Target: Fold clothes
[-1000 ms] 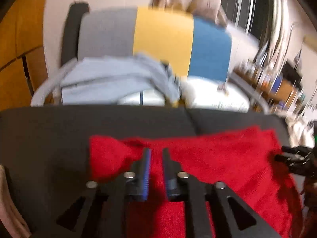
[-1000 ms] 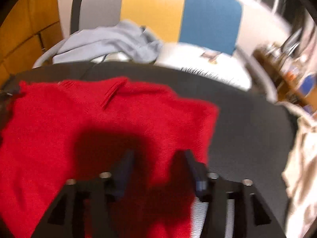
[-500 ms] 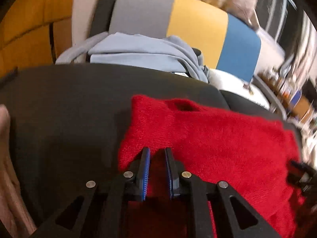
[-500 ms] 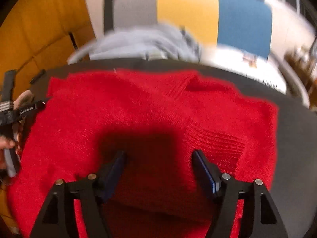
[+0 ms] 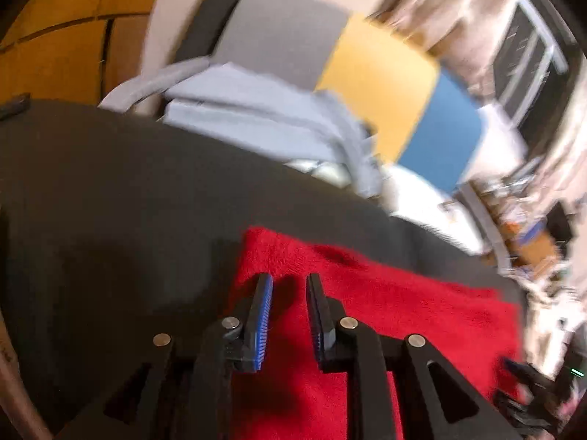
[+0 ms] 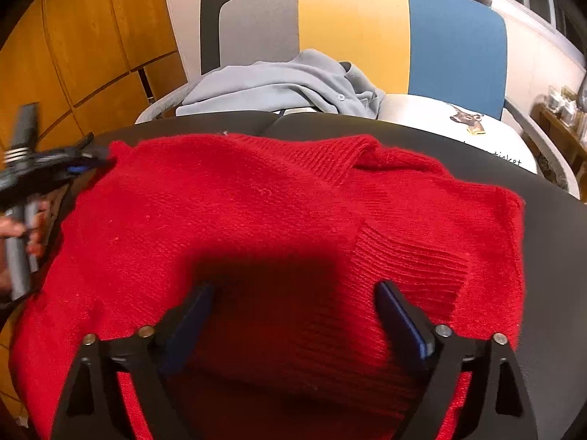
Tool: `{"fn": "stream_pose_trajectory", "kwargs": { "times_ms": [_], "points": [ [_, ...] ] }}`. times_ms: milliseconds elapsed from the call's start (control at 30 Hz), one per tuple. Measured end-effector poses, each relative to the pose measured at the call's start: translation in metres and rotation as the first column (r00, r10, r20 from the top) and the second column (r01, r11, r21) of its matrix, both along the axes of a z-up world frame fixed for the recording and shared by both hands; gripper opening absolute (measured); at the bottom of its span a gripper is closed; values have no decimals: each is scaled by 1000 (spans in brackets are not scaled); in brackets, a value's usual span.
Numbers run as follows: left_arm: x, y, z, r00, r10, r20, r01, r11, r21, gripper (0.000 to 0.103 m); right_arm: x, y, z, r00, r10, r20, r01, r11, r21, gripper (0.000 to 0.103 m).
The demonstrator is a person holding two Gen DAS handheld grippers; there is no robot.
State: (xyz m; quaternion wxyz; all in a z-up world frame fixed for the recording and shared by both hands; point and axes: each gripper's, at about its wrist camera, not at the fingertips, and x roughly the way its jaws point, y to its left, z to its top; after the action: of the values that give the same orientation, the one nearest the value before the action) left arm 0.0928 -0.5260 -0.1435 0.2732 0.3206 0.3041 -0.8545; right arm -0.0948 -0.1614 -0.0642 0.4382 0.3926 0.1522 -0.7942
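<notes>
The fuzzy red sweater lies flat on the dark counter, a ribbed sleeve folded across it. A second ago the right hand-held gripper was half open; now it gapes wide, holding nothing. At nine o'clock, the left hand-held gripper has parted slightly at the edge, so a fold looks laid.

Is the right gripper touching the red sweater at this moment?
Cannot tell. In the right wrist view the right gripper is wide open above the red sweater, casting a shadow on it, but neither contact nor a gap at the fingertips shows plainly.
</notes>
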Motion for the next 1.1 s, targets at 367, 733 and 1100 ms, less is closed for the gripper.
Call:
{"fn": "stream_pose_trajectory", "kwargs": {
  "times_ms": [367, 733, 1100],
  "points": [
    [5, 18, 31, 1000, -19, 11, 20, 995, -96, 18, 0, 1, 4, 1000, -16, 11, 16, 1000, -11, 101],
    [109, 134, 25, 982, -179, 55, 185, 973, -142, 24, 67, 143, 6, 969, -176, 172, 186, 981, -49, 101],
    [103, 113, 8, 981, -167, 93, 176, 980, -89, 23, 77, 130, -4, 983, -184, 17, 183, 982, 41, 103]
  ]
}}
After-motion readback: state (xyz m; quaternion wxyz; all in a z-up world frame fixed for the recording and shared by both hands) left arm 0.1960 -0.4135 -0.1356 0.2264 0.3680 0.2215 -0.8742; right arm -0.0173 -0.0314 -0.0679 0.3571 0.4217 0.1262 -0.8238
